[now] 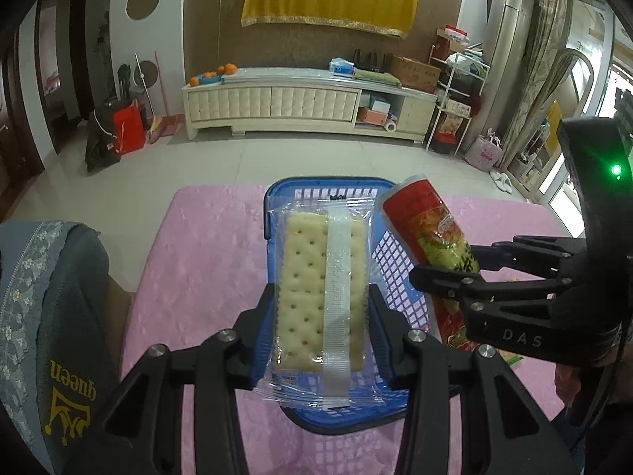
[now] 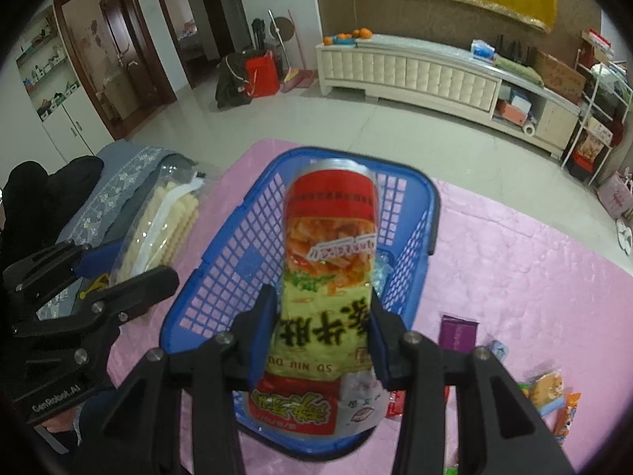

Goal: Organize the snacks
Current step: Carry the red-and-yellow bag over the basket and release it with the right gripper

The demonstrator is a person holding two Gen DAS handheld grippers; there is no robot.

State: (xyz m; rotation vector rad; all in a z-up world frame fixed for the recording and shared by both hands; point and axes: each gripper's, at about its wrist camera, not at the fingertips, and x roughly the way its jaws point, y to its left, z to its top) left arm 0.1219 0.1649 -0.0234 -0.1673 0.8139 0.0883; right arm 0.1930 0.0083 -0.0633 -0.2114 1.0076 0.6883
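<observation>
Hovering over the blue basket [image 2: 425, 213] on the pink-covered bench [image 2: 514, 277], likely for dropping in, the left tool [image 1: 322, 316] clamps a clear-wrapped cracker pack [image 1: 316, 277] while the right tool [image 2: 322, 328] grips a red-and-yellow snack can [image 2: 330, 261], tilted lengthwise.

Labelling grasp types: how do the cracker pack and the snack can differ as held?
The flat clear-wrapped cracker pack is pale; the round red-and-yellow snack can is printed. The left gripper pinches the pack's edges; the right gripper clamps the can's curved wall. Both hang above the blue plastic basket.
</observation>
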